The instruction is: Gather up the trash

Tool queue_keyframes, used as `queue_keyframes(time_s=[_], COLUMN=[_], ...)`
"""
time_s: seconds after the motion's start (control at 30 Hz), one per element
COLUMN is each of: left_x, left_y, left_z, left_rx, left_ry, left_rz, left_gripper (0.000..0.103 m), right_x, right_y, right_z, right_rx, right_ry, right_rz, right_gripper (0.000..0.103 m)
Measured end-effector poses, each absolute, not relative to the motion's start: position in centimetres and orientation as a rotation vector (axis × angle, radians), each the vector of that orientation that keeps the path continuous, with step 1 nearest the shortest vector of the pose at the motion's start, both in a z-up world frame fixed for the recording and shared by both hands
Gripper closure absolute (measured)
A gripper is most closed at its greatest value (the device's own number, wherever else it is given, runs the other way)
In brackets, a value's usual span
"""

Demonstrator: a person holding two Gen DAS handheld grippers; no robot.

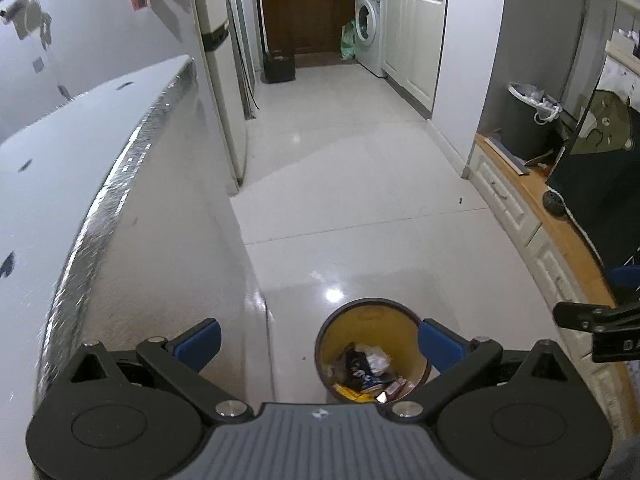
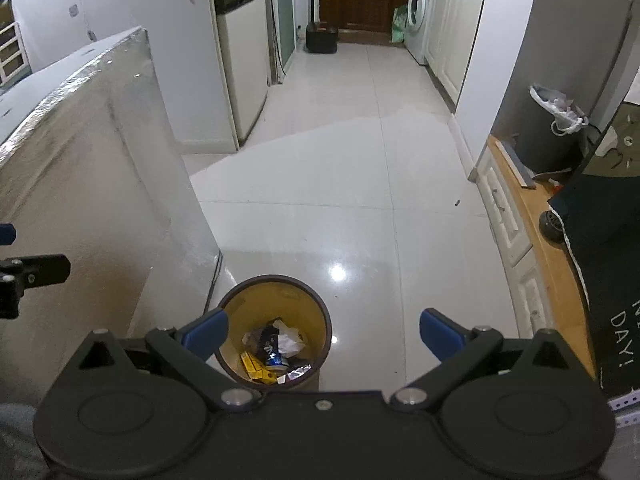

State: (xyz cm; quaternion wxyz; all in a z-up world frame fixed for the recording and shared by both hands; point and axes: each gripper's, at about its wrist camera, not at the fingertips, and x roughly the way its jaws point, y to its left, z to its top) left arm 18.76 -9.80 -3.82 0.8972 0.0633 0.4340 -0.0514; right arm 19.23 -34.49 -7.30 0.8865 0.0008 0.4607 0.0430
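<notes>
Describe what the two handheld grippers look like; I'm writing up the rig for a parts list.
Both are matt black. The left gripper and the right gripper each have two blue pads on black angled links with silver pivot bolts, flanked by two round black housings. The left one's centre plate is grey and ribbed; the right one's is plain black. No cables or sleeves show.

White letters "DAY!" on dark mat [image 2: 608,280], partial "DA" in left view

Both grippers hang side by side, pointing forward and down — the left gripper [image 1: 320,340] with blue-padded fingers [image 1: 200,342] spread wide and empty, the right gripper [image 2: 324,334] likewise spread, nothing between its fingers.
</notes>
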Motion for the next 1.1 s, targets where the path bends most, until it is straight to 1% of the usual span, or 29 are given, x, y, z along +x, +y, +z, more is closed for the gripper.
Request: queue_keyframes(time_s=[0.23,0.5,0.73,1.1], left_x=[16.2,13.6,12.1,10.3], left_y=[-8.4,-7.3,-6.5,-6.6], left_z=[-4.5,-4.7,-5.1,-5.2], left_rx=[0.082,0.071,0.057,0.081], left_ry=[0.901,0.862,0.853,0.820], left_rz=[-0.115,-0.095,-0.094,-0.105], left_gripper=[0.000,0.000,0.000,0.000], right_x=[15.3,11.8,10.1,8.6], right_y=[-33.9,-32.7,-32.4,-31.9], right_z=[-6.6,-5.6,-4.9,-4.9], right_rx=[0.042,0.022,0.011,0.038], right_ry=[0.932,0.856,0.798,0.773], right_rz=[0.090,0.066,0.030,0.029], right_gripper=[0.000,0.000,0.000,0.000])
